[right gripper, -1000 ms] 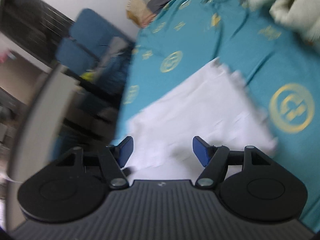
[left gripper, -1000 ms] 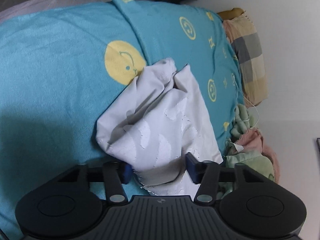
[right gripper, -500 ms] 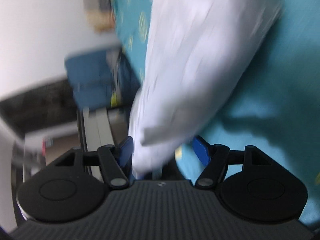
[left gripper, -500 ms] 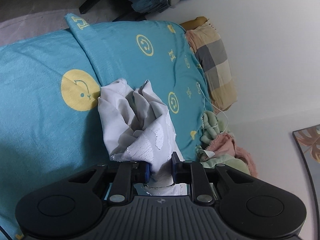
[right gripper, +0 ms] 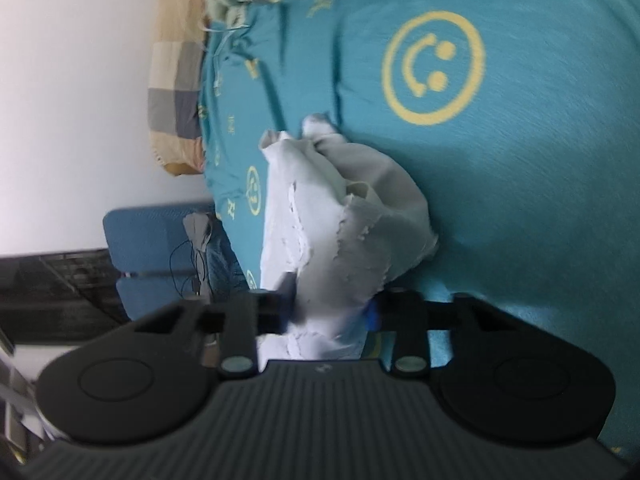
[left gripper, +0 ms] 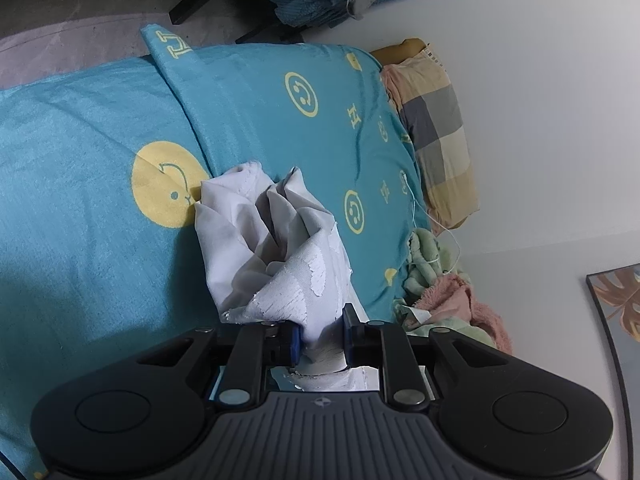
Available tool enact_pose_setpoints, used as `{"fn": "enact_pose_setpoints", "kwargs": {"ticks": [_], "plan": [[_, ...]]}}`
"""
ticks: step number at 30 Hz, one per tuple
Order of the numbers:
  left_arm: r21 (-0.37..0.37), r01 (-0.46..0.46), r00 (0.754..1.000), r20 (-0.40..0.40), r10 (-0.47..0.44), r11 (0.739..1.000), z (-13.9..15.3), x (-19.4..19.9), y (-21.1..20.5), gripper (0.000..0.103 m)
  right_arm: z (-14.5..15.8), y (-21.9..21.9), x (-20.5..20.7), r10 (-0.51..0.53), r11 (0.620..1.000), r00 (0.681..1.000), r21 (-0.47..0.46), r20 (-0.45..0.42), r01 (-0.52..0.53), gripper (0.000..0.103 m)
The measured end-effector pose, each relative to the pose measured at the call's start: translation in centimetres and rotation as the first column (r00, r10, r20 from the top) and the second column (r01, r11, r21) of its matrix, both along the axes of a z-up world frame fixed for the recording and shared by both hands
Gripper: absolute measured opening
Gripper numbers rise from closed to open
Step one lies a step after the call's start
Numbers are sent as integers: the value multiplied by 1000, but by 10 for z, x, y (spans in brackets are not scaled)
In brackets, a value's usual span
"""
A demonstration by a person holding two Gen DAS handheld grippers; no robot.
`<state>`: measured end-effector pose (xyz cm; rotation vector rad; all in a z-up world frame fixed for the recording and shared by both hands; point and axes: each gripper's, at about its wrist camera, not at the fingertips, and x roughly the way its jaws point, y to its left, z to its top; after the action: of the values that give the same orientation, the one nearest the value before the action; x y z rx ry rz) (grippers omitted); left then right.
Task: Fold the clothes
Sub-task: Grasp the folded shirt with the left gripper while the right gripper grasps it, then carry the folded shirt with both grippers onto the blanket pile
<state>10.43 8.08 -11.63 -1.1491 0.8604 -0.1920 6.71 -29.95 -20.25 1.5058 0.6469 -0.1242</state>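
A crumpled white garment (left gripper: 272,248) with a rough white print lies bunched on the teal smiley-face bedspread (left gripper: 80,240). In the left wrist view my left gripper (left gripper: 322,340) is shut on one gathered edge of it, the blue pads pressing into the cloth. The right wrist view shows the same white garment (right gripper: 352,216) on the bedspread (right gripper: 520,200). My right gripper (right gripper: 330,312) has its jaws closing on another bunch of the cloth, which fills the gap between the pads. The picture there is slightly blurred.
A heap of green and pink clothes (left gripper: 440,288) lies at the bed's wall side, next to a checked pillow (left gripper: 436,128). Beyond the bed stands a blue chair (right gripper: 152,248) with clothes draped on it. A framed picture (left gripper: 616,304) leans by the white wall.
The left jaws closed on the garment's edge and lifted it slightly, bunching the cloth. The right gripper rolled, came down onto the garment, and its wide jaws closed around the cloth.
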Motion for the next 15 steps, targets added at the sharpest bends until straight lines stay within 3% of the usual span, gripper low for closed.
{"fn": "enact_pose_setpoints", "kwargs": {"ticks": [4,9,15], "plan": [[12,23,999,23,-24,1000,17,-10,-3,19,20,-9,-16,-27,998,998,-47,57,29,23],[-6,50,997,53,-50,999,57,-17,-16,19,57,-17,-41,-53,997,994,-42,96,57,22],[-30,140,984,116,-135,990,130,16,-80,18,121,-65,-50,-107,993,978,-30,179,114,23]]}}
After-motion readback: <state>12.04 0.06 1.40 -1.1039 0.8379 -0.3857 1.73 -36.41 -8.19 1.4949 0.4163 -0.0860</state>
